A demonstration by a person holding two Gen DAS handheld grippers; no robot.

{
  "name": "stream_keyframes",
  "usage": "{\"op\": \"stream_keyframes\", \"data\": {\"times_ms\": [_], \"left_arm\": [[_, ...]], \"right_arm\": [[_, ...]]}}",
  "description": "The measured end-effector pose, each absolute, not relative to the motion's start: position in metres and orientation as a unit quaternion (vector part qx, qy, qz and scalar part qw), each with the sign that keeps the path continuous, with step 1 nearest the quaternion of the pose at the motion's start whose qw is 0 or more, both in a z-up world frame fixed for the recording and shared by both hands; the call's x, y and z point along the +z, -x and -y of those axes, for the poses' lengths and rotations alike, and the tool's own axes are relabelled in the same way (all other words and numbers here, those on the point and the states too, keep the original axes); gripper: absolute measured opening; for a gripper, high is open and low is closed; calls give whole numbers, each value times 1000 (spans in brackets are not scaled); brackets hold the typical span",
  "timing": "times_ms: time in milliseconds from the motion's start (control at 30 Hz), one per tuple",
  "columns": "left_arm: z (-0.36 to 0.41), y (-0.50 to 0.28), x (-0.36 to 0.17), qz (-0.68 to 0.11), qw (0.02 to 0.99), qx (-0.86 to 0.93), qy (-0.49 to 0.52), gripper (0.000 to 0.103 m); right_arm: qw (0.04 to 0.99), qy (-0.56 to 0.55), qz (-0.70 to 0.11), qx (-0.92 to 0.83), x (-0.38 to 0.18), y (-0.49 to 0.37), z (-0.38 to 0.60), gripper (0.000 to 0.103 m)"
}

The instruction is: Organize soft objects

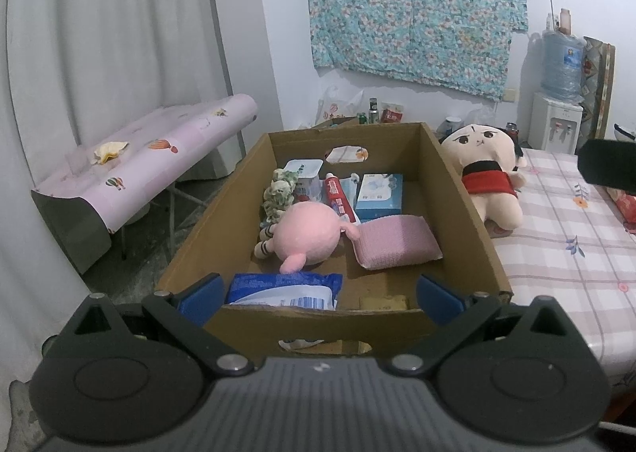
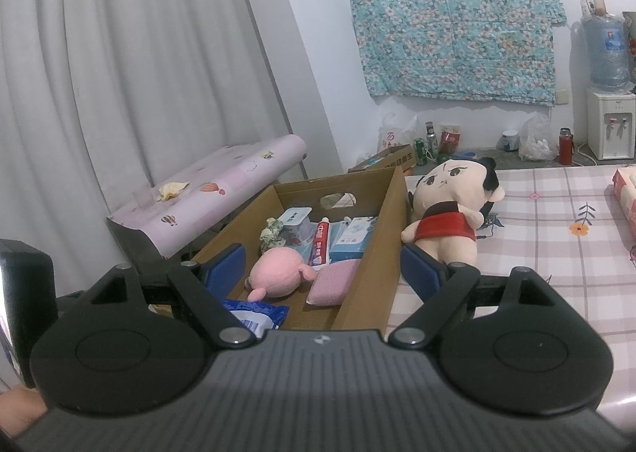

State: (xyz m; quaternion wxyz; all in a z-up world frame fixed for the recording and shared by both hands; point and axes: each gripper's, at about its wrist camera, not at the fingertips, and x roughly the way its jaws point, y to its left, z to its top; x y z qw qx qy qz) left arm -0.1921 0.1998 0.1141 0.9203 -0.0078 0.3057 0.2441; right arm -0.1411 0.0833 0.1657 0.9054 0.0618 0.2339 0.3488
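With the pink plush (image 1: 306, 231) already lying in the cardboard box (image 1: 457, 213), both the left gripper (image 1: 318, 293) and the right gripper (image 2: 322, 265) are hanging wide apart and empty, likely readying for the big-headed doll (image 2: 449, 213) at centre right, which calls for a wide grasp.

Both wrist views look down, close — sharing the cardboard box (image 1: 457, 221).

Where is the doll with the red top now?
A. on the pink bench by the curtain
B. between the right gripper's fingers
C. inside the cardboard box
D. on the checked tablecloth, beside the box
D: the doll lies on the tablecloth, outside the box wall.
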Motion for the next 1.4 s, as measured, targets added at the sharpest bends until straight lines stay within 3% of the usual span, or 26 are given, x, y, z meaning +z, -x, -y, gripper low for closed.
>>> {"op": "stream_keyframes", "data": {"times_ms": [1400], "left_arm": [[-211,178,104,-322,916,240,6,103]], "right_arm": [[907,-50,-244,340,152,133,-94,86]]}}
